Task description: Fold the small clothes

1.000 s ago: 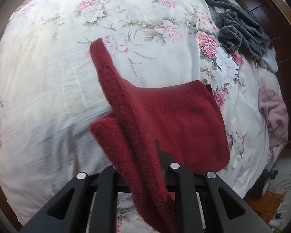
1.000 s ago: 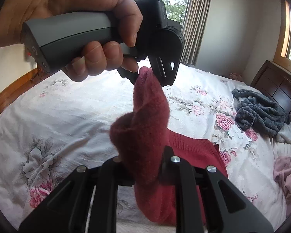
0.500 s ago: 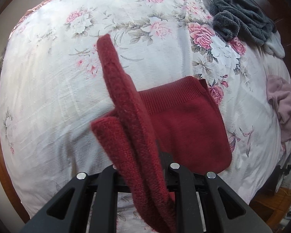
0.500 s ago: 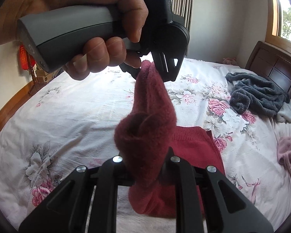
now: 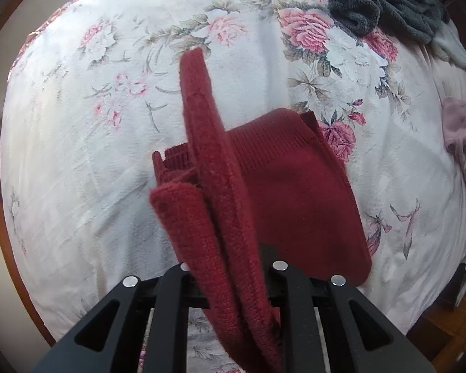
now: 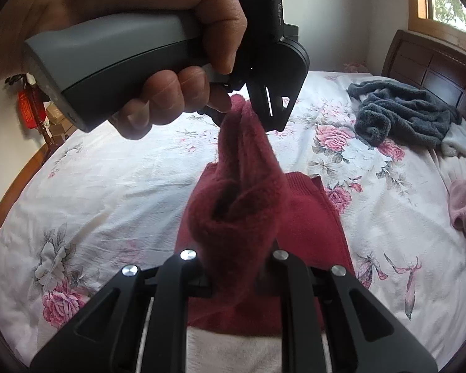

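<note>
In the left wrist view, a red knitted garment is seen partly lying on a flowered bedsheet, with one thick folded edge lifted up and running down between the fingers of the left gripper, which are clenched on it. A grey fleece garment is heaped at the upper right of the bed, and a pink garment lies at the right edge.

In the right wrist view, the lifted red fabric is stretched between two tools: its near end is pinched by the closed fingers of the right gripper, and its far end is clamped by the left gripper, whose grey handle is gripped by a hand. The rest of the garment rests on the bedsheet below. The grey fleece garment lies near a wooden headboard.
</note>
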Action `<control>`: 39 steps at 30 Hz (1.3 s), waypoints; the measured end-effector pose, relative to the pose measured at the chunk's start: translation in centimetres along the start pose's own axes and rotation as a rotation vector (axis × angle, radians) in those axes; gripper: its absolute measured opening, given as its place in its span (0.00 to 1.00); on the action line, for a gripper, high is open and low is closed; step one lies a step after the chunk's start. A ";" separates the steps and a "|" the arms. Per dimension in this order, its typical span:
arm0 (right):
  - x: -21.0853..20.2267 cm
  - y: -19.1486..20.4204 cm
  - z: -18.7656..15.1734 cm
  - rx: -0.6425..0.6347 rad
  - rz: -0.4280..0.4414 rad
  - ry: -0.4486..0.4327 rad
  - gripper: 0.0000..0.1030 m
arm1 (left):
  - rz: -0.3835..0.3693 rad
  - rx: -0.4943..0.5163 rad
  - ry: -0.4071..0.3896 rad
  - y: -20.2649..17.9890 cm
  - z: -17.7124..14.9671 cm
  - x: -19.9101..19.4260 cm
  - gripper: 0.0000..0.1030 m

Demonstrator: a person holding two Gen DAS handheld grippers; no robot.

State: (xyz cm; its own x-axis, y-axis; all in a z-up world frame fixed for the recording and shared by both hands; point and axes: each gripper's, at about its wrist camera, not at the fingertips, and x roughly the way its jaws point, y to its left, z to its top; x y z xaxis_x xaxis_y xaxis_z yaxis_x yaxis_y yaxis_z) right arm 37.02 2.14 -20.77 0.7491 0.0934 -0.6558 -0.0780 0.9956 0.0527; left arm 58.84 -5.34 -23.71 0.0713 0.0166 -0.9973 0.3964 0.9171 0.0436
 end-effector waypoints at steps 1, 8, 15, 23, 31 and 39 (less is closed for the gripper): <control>0.2 -0.5 -0.3 0.010 -0.001 0.003 0.13 | 0.007 0.003 0.004 -0.6 0.2 0.4 0.15; 1.4 -3.5 -2.0 0.064 0.003 0.023 0.13 | 0.040 0.006 0.038 -3.5 1.2 3.5 0.15; 2.3 -6.0 -3.5 0.109 0.014 0.044 0.13 | 0.084 0.002 0.055 -6.1 1.7 5.7 0.15; 3.3 -8.0 -4.7 0.161 0.038 0.067 0.13 | 0.142 -0.013 0.063 -8.2 2.0 7.8 0.15; 4.3 -9.4 -6.4 0.189 0.058 0.106 0.13 | 0.189 -0.018 0.060 -10.5 1.5 9.8 0.15; 5.4 -12.0 -7.7 0.255 0.145 0.158 0.13 | 0.144 -0.051 0.035 -10.7 1.1 11.0 0.22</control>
State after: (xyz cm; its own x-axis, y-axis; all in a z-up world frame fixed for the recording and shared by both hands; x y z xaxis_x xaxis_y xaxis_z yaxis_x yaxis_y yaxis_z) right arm 36.99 -9.35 -30.75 0.6295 0.2510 -0.7353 0.0058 0.9448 0.3275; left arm 56.34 -15.41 -35.05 0.0916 0.1629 -0.9824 0.3371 0.9232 0.1845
